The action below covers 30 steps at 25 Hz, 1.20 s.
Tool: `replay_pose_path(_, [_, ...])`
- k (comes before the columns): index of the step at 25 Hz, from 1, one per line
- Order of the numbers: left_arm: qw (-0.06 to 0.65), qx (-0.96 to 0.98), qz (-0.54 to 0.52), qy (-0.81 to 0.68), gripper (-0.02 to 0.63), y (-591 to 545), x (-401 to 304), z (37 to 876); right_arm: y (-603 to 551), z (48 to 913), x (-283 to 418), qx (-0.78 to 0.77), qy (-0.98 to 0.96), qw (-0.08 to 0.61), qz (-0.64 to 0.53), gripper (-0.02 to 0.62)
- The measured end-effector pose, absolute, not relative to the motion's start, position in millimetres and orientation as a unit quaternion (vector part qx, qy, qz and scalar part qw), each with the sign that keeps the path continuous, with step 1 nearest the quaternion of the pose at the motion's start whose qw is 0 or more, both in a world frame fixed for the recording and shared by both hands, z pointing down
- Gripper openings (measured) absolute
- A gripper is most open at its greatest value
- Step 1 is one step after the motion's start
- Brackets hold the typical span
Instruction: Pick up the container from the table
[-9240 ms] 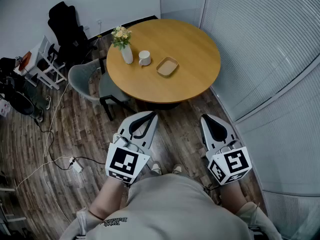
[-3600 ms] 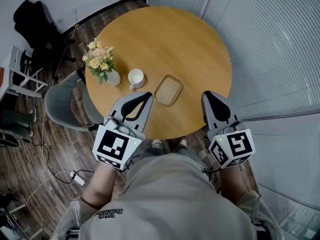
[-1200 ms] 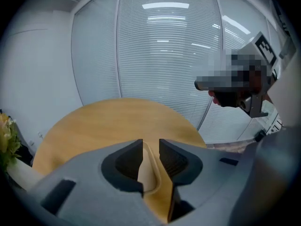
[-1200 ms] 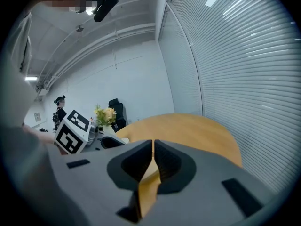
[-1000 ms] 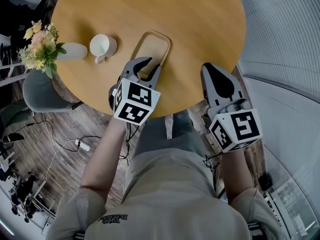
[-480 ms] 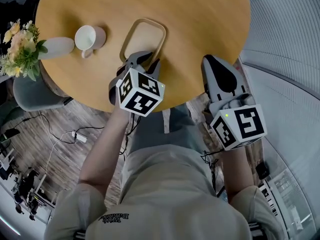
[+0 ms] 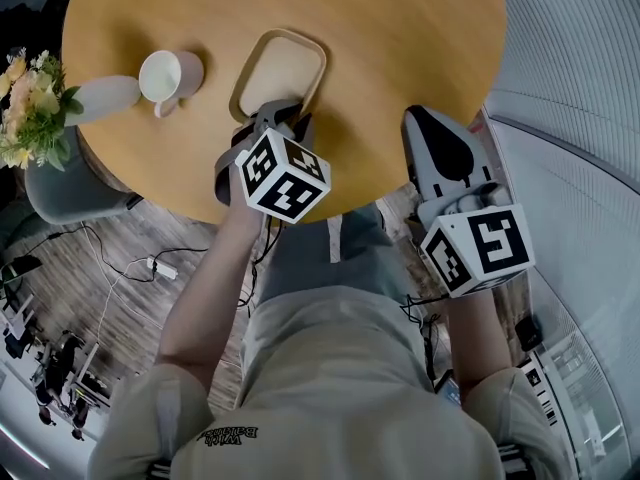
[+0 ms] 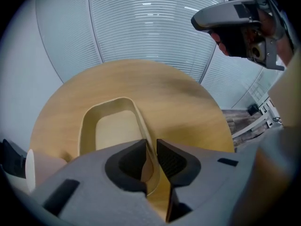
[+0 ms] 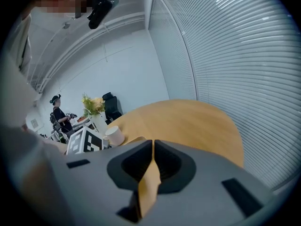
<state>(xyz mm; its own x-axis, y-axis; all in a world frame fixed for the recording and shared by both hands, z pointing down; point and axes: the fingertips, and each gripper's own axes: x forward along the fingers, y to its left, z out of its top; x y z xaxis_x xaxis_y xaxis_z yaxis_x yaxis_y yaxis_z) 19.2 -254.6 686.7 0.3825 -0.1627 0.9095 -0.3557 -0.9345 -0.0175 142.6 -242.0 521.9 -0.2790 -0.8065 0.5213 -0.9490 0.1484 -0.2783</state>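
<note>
The container (image 7: 278,68) is a shallow tan tray with rounded corners, lying on the round wooden table (image 7: 400,38) near its front edge. My left gripper (image 7: 292,114) sits at the tray's near right corner. In the left gripper view the container (image 8: 110,126) has its right wall running between the pads of the left gripper (image 8: 150,147), which is shut on it. My right gripper (image 7: 421,118) hovers over the table's near right edge, shut and empty; in its own view the right gripper (image 9: 153,147) has its jaws together.
A white mug (image 7: 160,76) and a vase of flowers (image 7: 100,96) stand left of the tray. A grey chair (image 7: 60,183) is tucked under the table's left side. Cables (image 7: 150,266) lie on the wood floor. Slatted blinds (image 7: 580,88) curve along the right.
Since a second ago my left gripper has moved forward onto the tray's near corner and its jaws have narrowed from open to shut on the wall. The right gripper has barely moved.
</note>
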Motion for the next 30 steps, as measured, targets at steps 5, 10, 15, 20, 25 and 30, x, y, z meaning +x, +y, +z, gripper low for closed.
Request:
replay_pose_path(5, [0.089,0.822,0.538,-0.161,0.051,-256.8,14.9,690.9,-241.4,526.8,142.3,0.587,-0.746,0.124,0.29,0.035])
replay_pose_path(10, [0.085,0.825,0.533,-0.166,0.043,-258.7,17.2,686.5,-241.8,525.4,144.4,0.588,-0.746,0.122,0.288,0.035])
replay_pose_path(15, [0.084,0.839,0.506,-0.18,0.038,-262.8,20.3,666.3,-243.5,513.9,144.7,0.59,-0.749,0.112,0.28,0.035])
replay_pose_path(20, [0.088,0.854,0.473,-0.198,0.038,-265.3,21.3,630.1,-248.1,483.5,139.8,0.589,-0.76,0.1,0.255,0.035])
replay_pose_path(25, [0.09,0.873,0.419,-0.233,0.038,-273.9,16.2,572.5,-254.0,446.8,128.7,0.583,-0.777,0.089,0.221,0.035])
replay_pose_path(30, [0.077,0.889,0.365,-0.266,0.038,-283.5,-1.5,501.4,-260.7,396.8,109.0,0.576,-0.793,0.078,0.181,0.035])
